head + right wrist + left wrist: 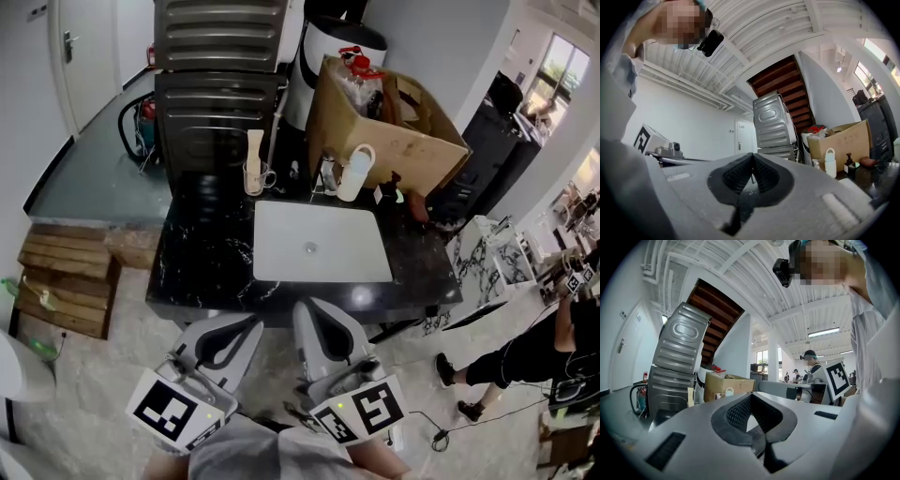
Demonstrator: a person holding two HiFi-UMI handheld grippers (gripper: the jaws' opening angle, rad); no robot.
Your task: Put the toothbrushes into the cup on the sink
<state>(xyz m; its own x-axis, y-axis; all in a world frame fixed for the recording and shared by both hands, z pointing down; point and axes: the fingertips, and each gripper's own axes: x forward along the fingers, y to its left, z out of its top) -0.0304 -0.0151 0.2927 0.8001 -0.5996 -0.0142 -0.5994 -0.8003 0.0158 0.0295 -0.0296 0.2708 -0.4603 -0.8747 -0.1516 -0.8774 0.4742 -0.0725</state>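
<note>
A black marble bench (206, 253) stands on a pale stone floor (112, 375). Behind it rise stacked grey machines (217, 94) and a white door (89, 47).

Side by side, pointing forward: left gripper (251, 322) held level, jaws pressed together with nothing between them; right gripper (310, 308) likewise closed and empty (nose tipped slightly upward).

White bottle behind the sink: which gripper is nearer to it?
Right. The right gripper is in front of the sink, slightly left of the bottle; the left gripper is beside it, farther left.
</note>
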